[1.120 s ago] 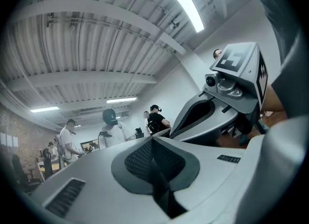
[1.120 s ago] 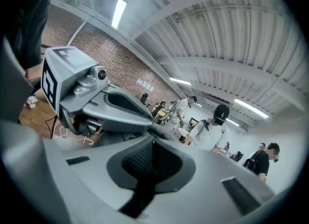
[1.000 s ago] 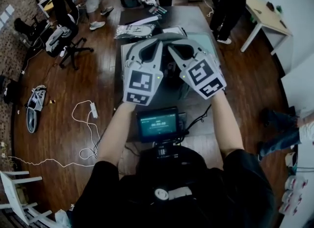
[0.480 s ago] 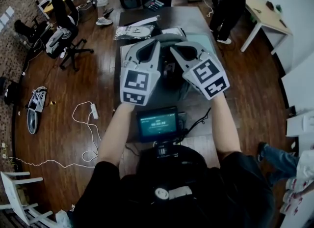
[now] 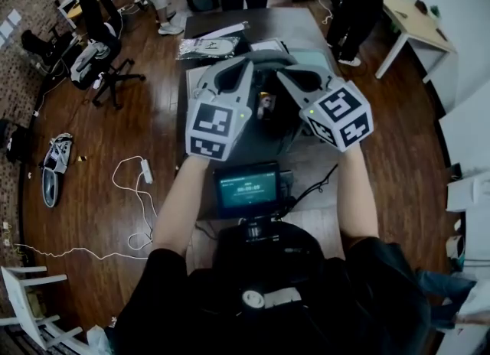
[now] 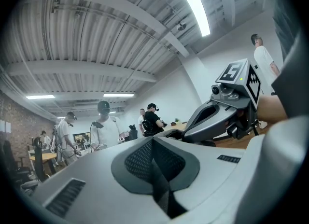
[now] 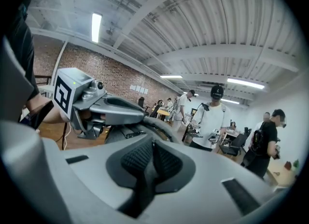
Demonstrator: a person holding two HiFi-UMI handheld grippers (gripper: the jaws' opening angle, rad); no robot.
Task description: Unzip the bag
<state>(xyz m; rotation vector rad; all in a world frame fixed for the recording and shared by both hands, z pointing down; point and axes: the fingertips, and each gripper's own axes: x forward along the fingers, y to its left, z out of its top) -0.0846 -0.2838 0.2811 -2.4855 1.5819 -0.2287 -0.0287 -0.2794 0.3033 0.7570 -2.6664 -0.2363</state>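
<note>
A dark grey bag [image 5: 269, 120] lies on the table [image 5: 306, 32] under both grippers; they cover most of it, and no zip shows. In the head view my left gripper [image 5: 249, 68] and right gripper [image 5: 283, 75] are raised over it, tips pointing away from me and close together. Both gripper views tilt up at the ceiling. The left gripper [image 6: 153, 143] has its pads pressed together with nothing between them. The right gripper [image 7: 153, 146] also looks shut, nothing visible in its pads. Each gripper view shows the other gripper beside it.
A plastic-wrapped package [image 5: 207, 46] and white sheets lie at the table's far end. Several people stand beyond it. A small screen [image 5: 246, 190] hangs at my chest. An office chair [image 5: 103, 66] and loose white cables [image 5: 138, 185] are on the floor at left, a light table [image 5: 417, 21] at right.
My right gripper has drifted to the right, away from the left one, which has barely moved. The people at the far end have shifted about.
</note>
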